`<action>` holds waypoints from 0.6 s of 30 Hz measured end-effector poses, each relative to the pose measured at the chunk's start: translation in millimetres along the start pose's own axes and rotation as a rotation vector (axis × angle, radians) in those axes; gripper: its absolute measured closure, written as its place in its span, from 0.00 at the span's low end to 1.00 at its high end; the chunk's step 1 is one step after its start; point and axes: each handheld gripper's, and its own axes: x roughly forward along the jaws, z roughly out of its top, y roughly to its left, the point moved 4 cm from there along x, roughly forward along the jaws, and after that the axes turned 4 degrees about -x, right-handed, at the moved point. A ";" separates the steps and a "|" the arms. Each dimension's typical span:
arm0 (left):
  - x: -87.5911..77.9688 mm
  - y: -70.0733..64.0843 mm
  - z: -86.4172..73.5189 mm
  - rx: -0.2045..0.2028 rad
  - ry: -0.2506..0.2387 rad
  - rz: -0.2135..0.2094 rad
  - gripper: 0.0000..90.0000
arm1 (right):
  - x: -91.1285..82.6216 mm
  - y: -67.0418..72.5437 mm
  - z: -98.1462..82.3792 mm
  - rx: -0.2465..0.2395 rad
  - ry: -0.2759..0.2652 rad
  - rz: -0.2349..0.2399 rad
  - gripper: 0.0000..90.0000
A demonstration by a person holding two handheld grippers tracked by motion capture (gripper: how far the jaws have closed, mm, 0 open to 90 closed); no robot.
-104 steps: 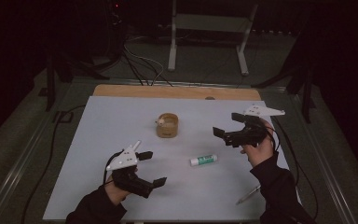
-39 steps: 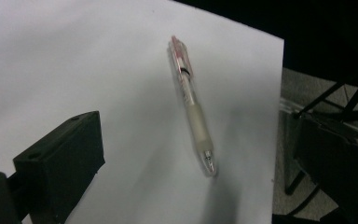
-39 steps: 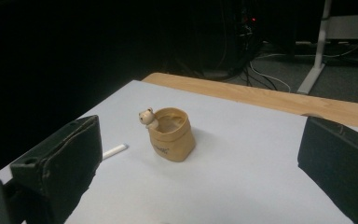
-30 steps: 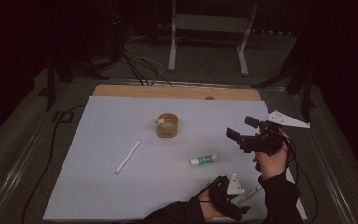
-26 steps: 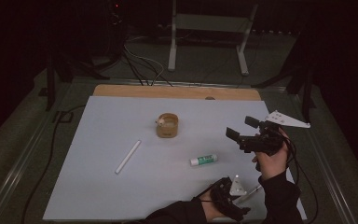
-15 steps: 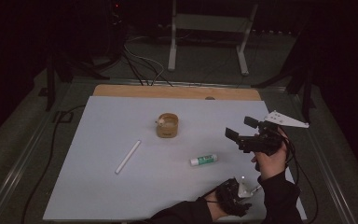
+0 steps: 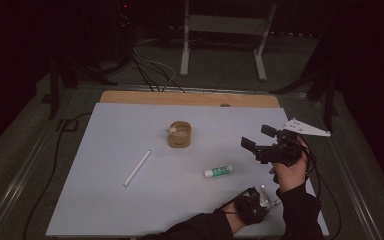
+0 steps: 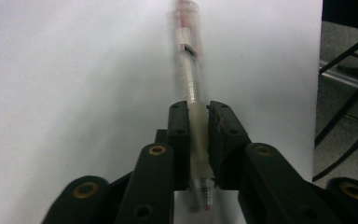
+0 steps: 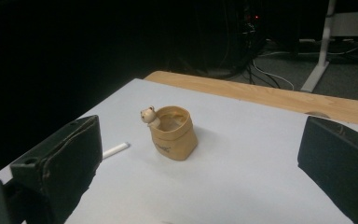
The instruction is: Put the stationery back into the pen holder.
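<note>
Both fingers (image 8: 179, 135) of the left gripper (image 7: 254, 202) have just closed on a clear pen (image 8: 193, 100) near the table's (image 7: 105, 200) front right corner; its long axis runs straight ahead between them. Above it the right gripper (image 7: 260, 142) hovers with its fingers apart, holding nothing, facing the small cup (image 9: 172, 133).

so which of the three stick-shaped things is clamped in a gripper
The clear pen, between the left gripper jaws; the white stick and green-capped glue stick lie free.

White-topped table (image 7: 105, 200), tan pouch (image 7: 179, 134), white stick (image 7: 137, 168), glue stick (image 7: 218, 172), pen (image 8: 192, 93).
</note>
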 end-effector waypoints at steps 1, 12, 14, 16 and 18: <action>-0.3 0.6 0.1 0.000 0.003 -0.003 0.90 | -0.1 0.1 0.1 -0.002 0.000 -0.002 0.00; -11.7 4.6 1.7 0.031 0.013 -0.034 0.91 | -2.4 1.1 2.1 -0.006 -0.015 -0.003 0.00; -16.6 5.5 2.4 0.051 0.019 -0.036 0.91 | -2.0 1.3 2.1 -0.007 -0.016 -0.001 0.00; -21.3 7.0 2.5 0.056 0.019 -0.038 0.91 | -1.5 1.8 1.7 -0.008 -0.012 0.001 0.00; -25.2 8.3 1.9 0.048 0.013 -0.042 0.91 | -1.1 2.6 1.7 -0.005 -0.012 0.006 0.00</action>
